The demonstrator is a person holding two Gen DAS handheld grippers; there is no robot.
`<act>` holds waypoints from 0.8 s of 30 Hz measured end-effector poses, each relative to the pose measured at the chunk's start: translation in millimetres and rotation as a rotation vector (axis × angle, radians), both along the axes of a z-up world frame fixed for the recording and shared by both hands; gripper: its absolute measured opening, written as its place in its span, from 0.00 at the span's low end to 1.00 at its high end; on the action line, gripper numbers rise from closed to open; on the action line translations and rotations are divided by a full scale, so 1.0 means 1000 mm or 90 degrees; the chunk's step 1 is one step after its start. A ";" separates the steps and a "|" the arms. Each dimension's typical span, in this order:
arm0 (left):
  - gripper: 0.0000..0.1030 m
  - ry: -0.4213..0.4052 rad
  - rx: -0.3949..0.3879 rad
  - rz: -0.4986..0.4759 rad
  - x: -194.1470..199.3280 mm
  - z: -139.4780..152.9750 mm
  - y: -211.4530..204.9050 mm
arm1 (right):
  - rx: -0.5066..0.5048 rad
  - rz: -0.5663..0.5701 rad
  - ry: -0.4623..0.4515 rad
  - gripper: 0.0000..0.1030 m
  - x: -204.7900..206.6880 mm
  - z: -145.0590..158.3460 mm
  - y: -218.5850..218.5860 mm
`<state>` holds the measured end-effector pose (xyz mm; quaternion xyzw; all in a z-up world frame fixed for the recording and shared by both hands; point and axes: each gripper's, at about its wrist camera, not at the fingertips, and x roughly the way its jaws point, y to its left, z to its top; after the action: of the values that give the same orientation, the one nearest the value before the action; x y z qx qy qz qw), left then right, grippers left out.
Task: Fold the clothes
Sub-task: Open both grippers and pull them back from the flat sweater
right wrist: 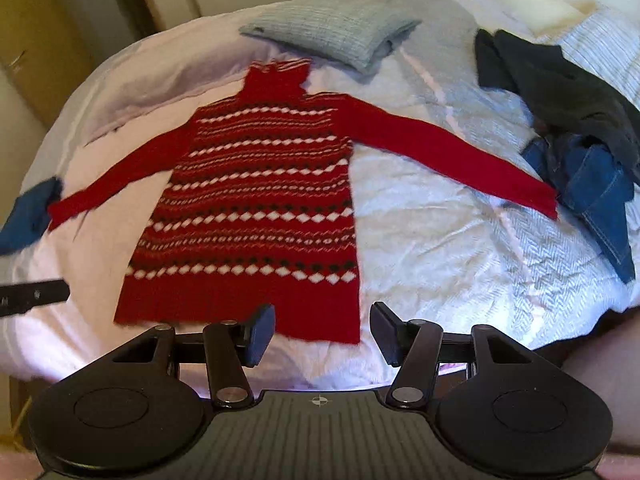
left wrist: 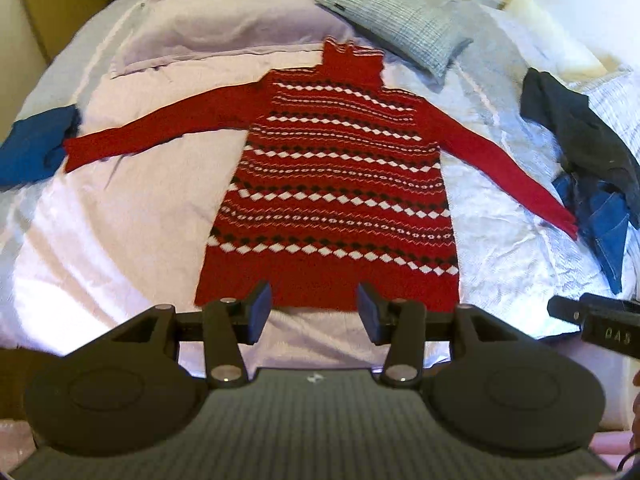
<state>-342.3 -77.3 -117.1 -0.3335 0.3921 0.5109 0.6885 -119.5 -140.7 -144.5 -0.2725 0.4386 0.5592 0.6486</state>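
Two grippers hang above the near edge of the bed, each seen from its own wrist camera; the left gripper [left wrist: 314,310] has its two blue pads well apart with nothing between them, and the right gripper [right wrist: 322,332] likewise stands with its pads spread and bare; neither touches any cloth. One red sweater [left wrist: 332,184] with white and black diamond bands lies flat on the pale bedspread [left wrist: 120,216], hem toward the grippers, high collar toward the far side, both sleeves stretched outward; its hem shows just beyond the fingertips in both views. One grey checked pillow [left wrist: 404,32] sits beyond the collar, apart from it; one lilac pillow [left wrist: 208,28] lies to its left. At the right sleeve's cuff is one heap of a dark garment [left wrist: 580,136] over blue denim [left wrist: 608,224]; one blue cloth [left wrist: 32,152] touches the left cuff.
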 end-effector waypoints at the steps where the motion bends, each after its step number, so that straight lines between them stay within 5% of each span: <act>1: 0.45 0.001 0.003 0.007 -0.001 0.002 -0.006 | 0.000 0.009 0.000 0.55 -0.001 0.001 -0.005; 24: 0.49 0.033 0.023 0.048 -0.010 0.015 -0.061 | -0.044 0.067 0.013 0.55 -0.017 -0.005 -0.042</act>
<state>-352.2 -138.4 -102.0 -0.3220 0.3877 0.5521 0.6642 -136.3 -182.4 -149.6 -0.3121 0.4491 0.5799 0.6039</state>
